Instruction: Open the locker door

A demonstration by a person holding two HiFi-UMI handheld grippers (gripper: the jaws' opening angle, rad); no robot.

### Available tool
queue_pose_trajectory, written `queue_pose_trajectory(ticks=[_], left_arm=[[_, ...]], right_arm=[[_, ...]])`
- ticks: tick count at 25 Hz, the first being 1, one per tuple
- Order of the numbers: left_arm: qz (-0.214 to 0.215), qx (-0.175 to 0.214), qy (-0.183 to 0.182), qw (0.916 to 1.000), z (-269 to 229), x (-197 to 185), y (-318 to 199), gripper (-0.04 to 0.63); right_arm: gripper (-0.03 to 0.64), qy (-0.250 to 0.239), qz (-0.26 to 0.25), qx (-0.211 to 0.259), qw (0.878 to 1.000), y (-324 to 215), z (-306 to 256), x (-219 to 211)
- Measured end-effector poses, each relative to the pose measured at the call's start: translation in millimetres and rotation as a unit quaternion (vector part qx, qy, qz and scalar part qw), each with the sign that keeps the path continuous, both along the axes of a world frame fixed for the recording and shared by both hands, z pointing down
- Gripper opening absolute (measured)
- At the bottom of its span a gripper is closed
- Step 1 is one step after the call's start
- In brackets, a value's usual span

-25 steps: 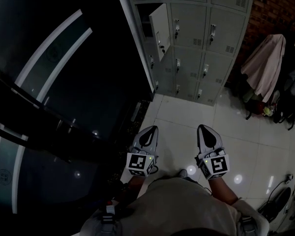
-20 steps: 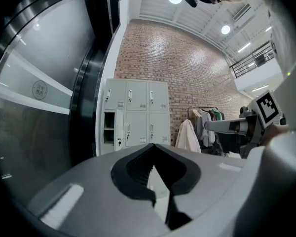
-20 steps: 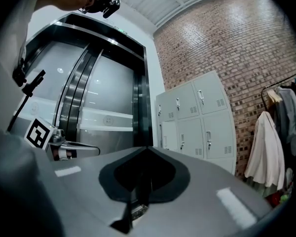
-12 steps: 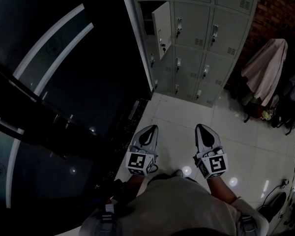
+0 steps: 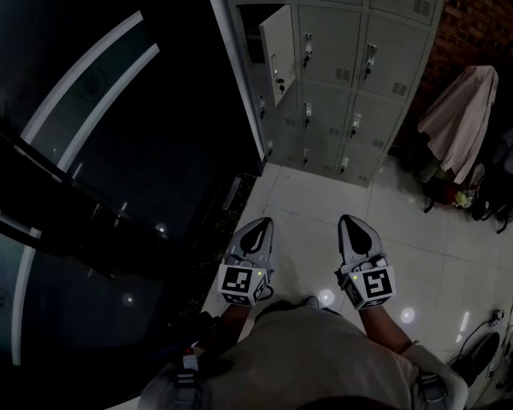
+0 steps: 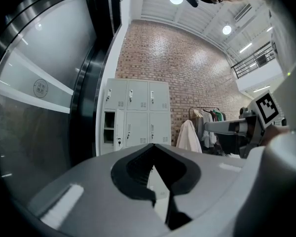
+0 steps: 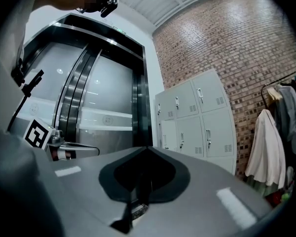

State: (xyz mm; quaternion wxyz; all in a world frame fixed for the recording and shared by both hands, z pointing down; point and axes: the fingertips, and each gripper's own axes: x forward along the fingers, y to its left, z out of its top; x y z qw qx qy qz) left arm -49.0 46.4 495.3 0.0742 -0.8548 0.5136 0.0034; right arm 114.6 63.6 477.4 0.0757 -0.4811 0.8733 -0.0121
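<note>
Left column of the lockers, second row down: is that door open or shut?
Open. The door stands swung out from the locker bank, exposing its dark compartment; neighbouring doors lie flush.

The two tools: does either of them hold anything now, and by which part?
Nothing is held. The left tool and the right tool are both shut and empty, well short of the lockers.

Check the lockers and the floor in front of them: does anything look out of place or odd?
One door in the left column of the lockers stands open, swung outward, while every other one in view is shut. A pale garment hangs to their right, which seems ordinary. Nothing spilled or damaged shows on the floor.
</note>
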Motion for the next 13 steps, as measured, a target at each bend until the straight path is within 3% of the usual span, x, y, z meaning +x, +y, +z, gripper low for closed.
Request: queue_pose_trajectory(ticks=[7, 10, 13], left_arm=[[-0.003, -0.006, 0.002, 1.0, 8, -3, -9, 0.048], [-0.003, -0.008, 0.003, 1.0, 11, -3, -13, 0.048], [-0.002, -0.008, 0.004, 1.0, 15, -4, -18, 0.048]], right_arm=[[0.0, -0.032, -0.004, 0.069, 0.997, -16, -9, 0], [0.0, -0.027, -0.008, 0.052, 0.998, -20, -3, -3], [0.0, -0.009, -0.011, 0.006, 1.0, -21, 12, -7]])
